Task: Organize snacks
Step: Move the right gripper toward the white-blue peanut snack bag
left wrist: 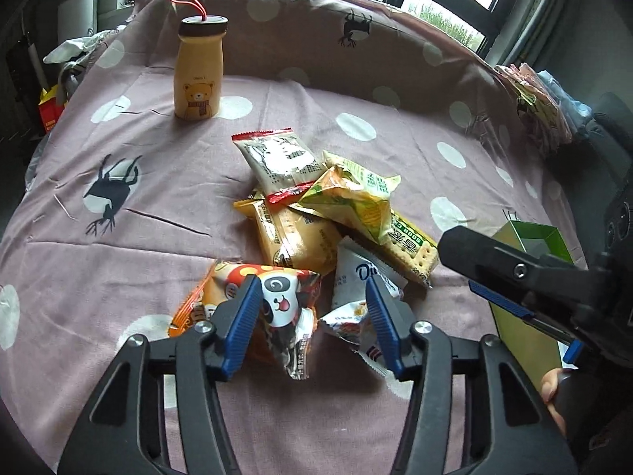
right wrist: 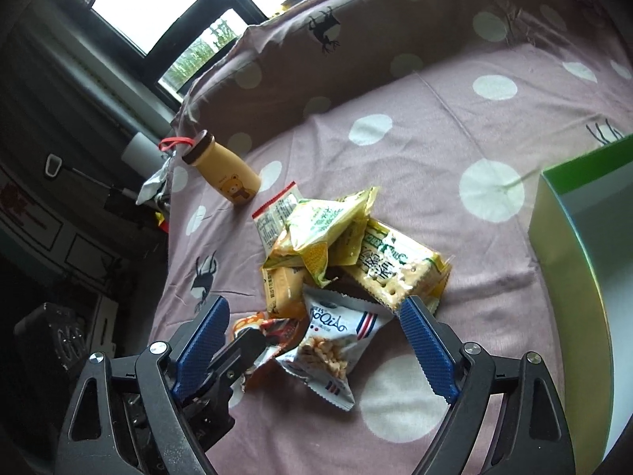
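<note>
the left gripper (left wrist: 312,297) is sitting half-open around the crinkly orange panda-print snack bag (left wrist: 277,308), pads not clearly pressing it. the right gripper (right wrist: 312,340) is hanging wide open over the white-blue peanut packet (right wrist: 336,348). the snack pile is lying mid-way across the pink polka-dot cloth (left wrist: 158,182), green cardboard box (right wrist: 585,245) near its right edge.

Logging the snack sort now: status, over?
Left tool open around the panda packet. Right tool open over the white packet. Green box beside pile. Nothing blocking.
</note>
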`<state>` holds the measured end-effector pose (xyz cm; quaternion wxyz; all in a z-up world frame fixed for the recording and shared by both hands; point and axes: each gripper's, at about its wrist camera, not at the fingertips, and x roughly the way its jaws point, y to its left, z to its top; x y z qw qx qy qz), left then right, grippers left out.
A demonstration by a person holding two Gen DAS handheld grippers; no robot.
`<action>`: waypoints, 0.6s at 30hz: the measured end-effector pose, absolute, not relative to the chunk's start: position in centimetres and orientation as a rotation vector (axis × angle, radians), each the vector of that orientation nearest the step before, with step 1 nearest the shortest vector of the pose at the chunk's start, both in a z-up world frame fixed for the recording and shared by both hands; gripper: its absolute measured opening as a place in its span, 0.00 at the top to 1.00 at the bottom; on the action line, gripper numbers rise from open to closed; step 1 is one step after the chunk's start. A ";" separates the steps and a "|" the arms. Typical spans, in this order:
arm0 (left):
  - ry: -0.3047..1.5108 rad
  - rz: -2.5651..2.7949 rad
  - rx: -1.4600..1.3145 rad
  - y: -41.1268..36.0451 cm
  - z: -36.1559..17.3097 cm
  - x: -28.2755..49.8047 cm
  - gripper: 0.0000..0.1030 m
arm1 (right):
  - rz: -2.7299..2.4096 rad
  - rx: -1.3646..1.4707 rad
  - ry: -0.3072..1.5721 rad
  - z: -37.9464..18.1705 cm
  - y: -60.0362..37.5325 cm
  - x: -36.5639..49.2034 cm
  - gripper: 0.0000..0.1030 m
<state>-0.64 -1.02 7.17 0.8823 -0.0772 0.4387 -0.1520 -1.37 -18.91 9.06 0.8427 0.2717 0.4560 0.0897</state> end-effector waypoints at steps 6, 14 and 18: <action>0.911 -0.337 -0.153 -1.3 7.0 -1.0 0.53 | 0.178 0.589 0.991 7.7 -18.9 -1.3 0.13; 0.935 -0.357 -0.150 -1.1 6.7 -1.0 0.54 | 0.173 0.632 1.083 5.1 -18.6 -0.4 0.21; 0.953 -0.370 -0.189 -0.4 6.8 -0.9 0.54 | 0.186 0.657 1.107 4.3 -18.6 -0.1 0.21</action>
